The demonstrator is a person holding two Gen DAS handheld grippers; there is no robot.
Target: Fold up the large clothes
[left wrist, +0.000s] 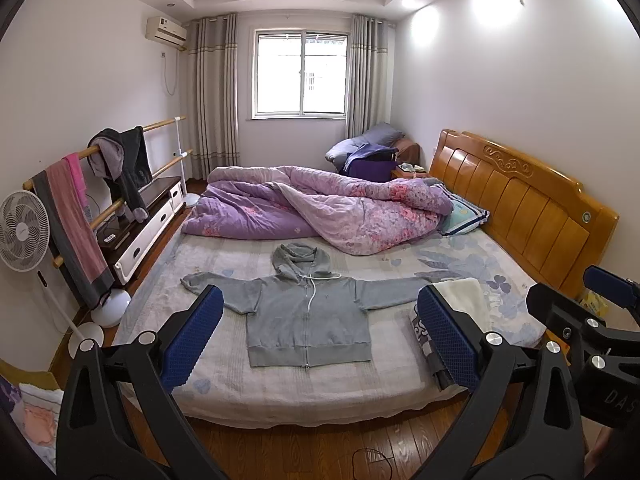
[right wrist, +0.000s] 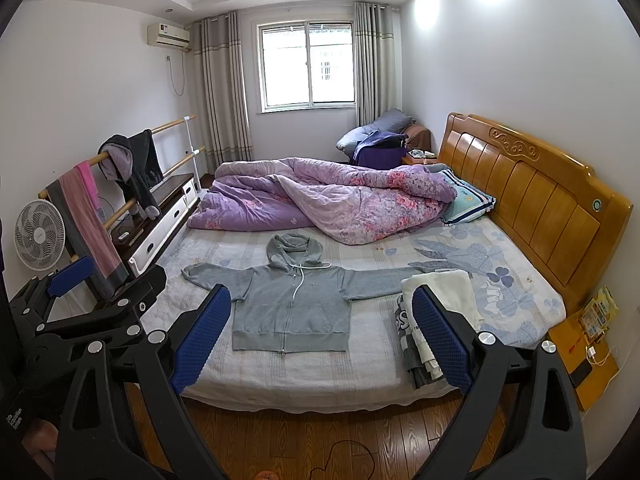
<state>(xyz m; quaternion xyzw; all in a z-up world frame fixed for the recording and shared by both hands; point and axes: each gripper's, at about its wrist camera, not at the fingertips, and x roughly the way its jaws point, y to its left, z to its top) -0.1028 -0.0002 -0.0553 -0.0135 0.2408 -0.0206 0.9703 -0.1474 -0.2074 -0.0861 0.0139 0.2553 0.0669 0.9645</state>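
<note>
At frame centre on the pale-sheeted bed [left wrist: 224,376], grey zip-up cotton hoodie [left wrist: 308,320] spread flat, sleeves out — unfolded. Left tool [left wrist: 320,340] and right tool [right wrist: 320,336] wide open, empty — every fold pending.

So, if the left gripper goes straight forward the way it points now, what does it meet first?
Probably the gray hoodie, lying flat on the bed. The open left gripper frames its lower body, with nothing visible in between. Depth is unclear, so it could reach the bed's near edge first.
</note>
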